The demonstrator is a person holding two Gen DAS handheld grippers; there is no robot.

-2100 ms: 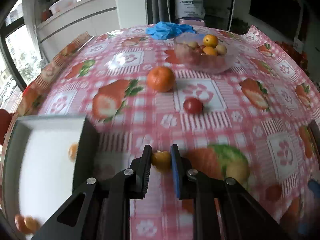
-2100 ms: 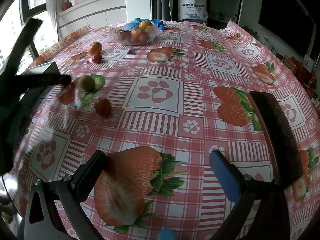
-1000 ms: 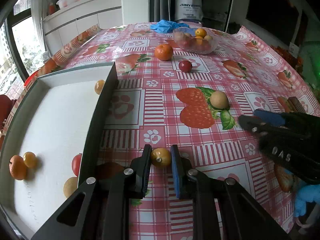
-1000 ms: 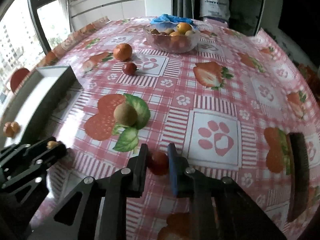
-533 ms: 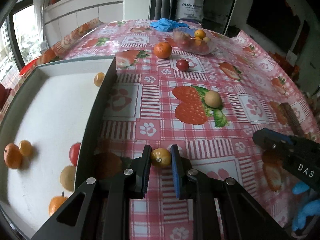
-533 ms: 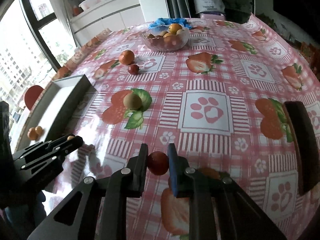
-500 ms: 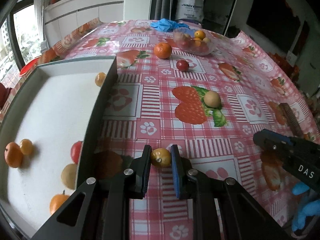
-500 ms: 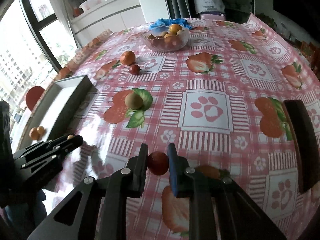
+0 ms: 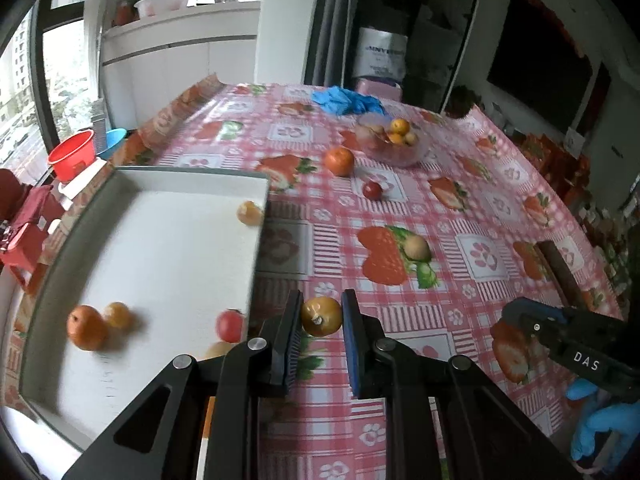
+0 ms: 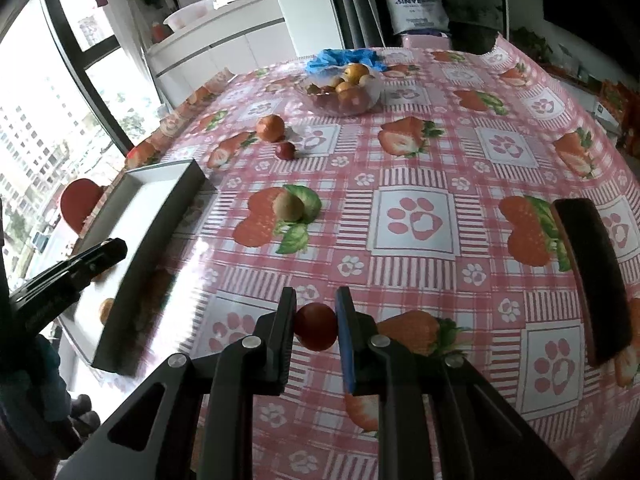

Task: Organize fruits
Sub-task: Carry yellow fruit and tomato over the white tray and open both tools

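My left gripper (image 9: 321,316) is shut on a small yellow-orange fruit (image 9: 321,315), held above the table just right of the white tray's dark wall (image 9: 258,236). Several fruits lie in that tray (image 9: 168,240). My right gripper (image 10: 316,326) is shut on a small red fruit (image 10: 316,326) above the tablecloth. On the cloth lie a brown round fruit (image 10: 289,206), a tangerine (image 10: 270,128) and a small red fruit (image 10: 285,150). A clear bowl (image 10: 340,92) of mixed fruit stands at the far end.
A pink checked tablecloth (image 10: 416,216) with strawberry and paw prints covers the table. A dark curved object (image 10: 592,280) lies at the right. Blue gloves (image 10: 344,58) sit behind the bowl. A red bucket (image 9: 74,158) stands off the table's left side.
Both grippers rose with their fruits still held. The left wrist view now looks from higher, with the tray further left and more of the room showing. The right gripper drifted toward the tray.
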